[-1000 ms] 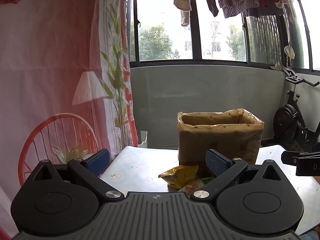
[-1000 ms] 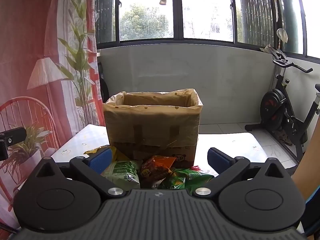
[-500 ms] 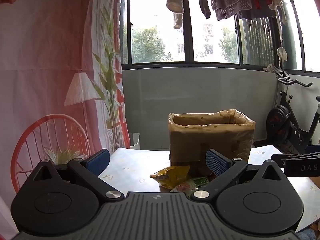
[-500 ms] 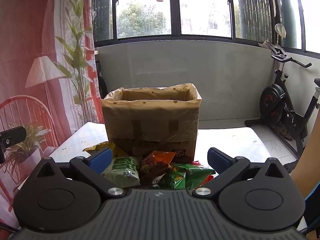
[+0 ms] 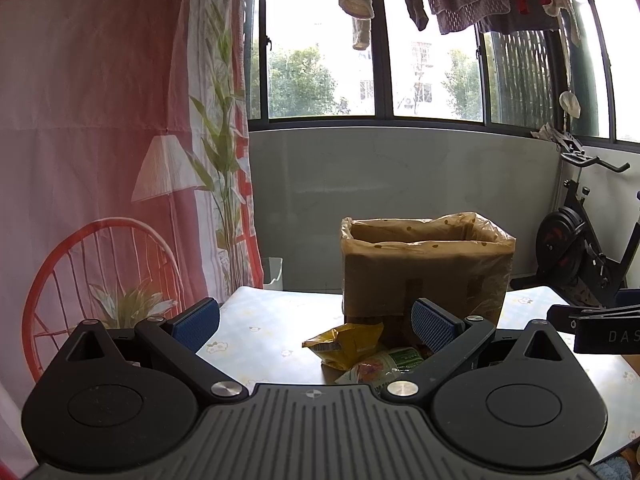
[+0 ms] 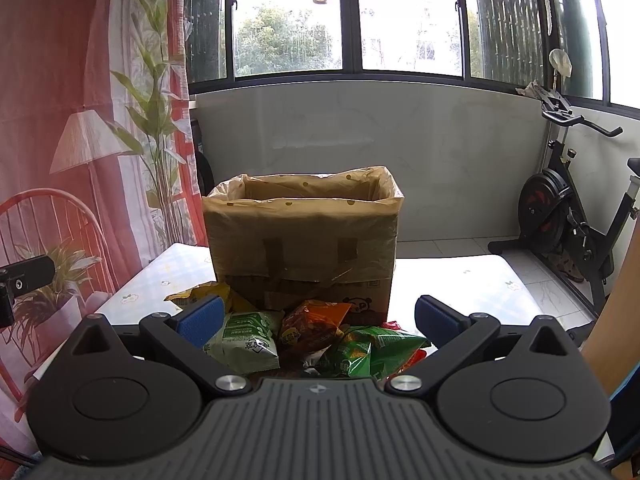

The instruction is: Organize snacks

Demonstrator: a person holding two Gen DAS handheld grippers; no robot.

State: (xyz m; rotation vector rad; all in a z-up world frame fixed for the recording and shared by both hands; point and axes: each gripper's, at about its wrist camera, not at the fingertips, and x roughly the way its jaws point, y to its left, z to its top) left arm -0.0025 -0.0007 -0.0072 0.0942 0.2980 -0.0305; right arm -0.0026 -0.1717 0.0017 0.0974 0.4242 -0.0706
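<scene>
Ahead of you stands the cardboard box (image 6: 302,244), upright on the pale flower-print table (image 6: 460,280) and lined with a clear plastic bag (image 6: 390,194) folded out over its rim; from these low angles you cannot see the floor of the box, so what lies inside cannot be told. The snacks sit heaped on the table against the box's near face: a yellow packet (image 6: 200,292) at the left, a pale green packet (image 6: 246,338) just beside it, an orange packet (image 6: 310,322) in the middle touching the box, and a bright green packet (image 6: 366,350) to the right with a bit of red wrapper at its edge. Your right gripper (image 6: 316,318) hangs low just before the heap, its blue-padded fingers (image 6: 200,318) spread wide and holding nothing — the pile shows in the gap between them. Your left gripper (image 5: 314,318) is likewise wide open and empty, set off to the left of the box, with the yellow packet (image 5: 344,342) and the pale green one (image 5: 384,366) lying near its right finger (image 5: 434,324).
</scene>
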